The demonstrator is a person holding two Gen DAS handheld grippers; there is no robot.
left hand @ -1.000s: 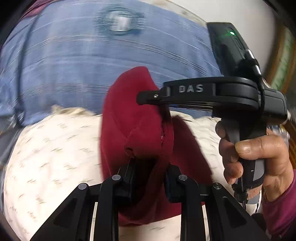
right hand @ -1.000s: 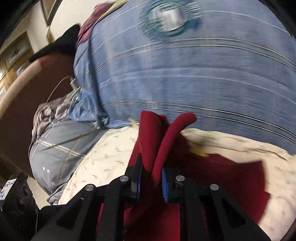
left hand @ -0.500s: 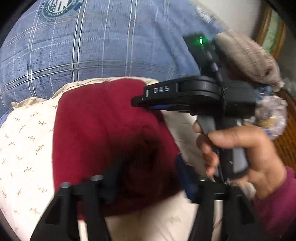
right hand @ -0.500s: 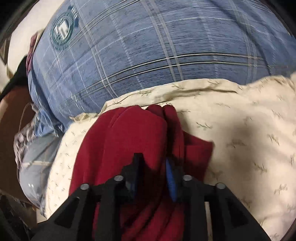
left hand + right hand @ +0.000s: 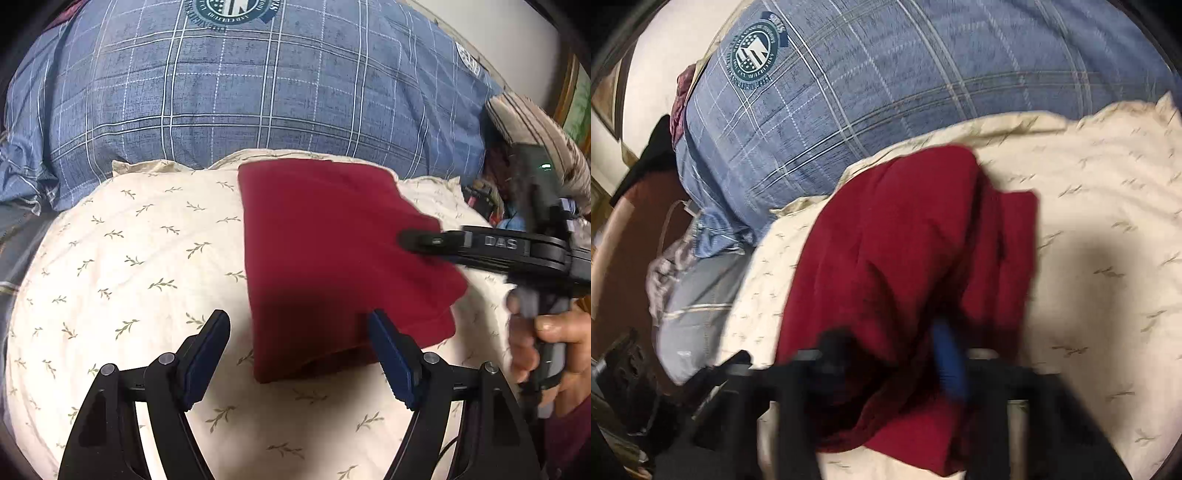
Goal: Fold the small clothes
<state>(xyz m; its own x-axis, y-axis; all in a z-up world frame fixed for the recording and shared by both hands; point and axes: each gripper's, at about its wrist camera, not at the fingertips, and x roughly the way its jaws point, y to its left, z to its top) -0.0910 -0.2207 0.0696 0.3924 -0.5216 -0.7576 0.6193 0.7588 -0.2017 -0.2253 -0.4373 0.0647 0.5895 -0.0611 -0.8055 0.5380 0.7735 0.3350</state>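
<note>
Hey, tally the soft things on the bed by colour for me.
Dark red folded garment: 1
Cream leaf-print pillow: 1
Blue plaid pillow: 1
Grey pillow: 1
Total: 4

Left hand-held gripper (image 5: 297, 332) tilts down, jaws opening wide; right hand-held gripper (image 5: 886, 354), blurred, closing

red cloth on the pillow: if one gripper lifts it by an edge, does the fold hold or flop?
Probably flops: the red cloth looks soft and thin, and its layers bunch loosely in the right wrist view. Likely light; it barely dents the pillow. A push would probably wrinkle it rather than slide it whole.
</note>
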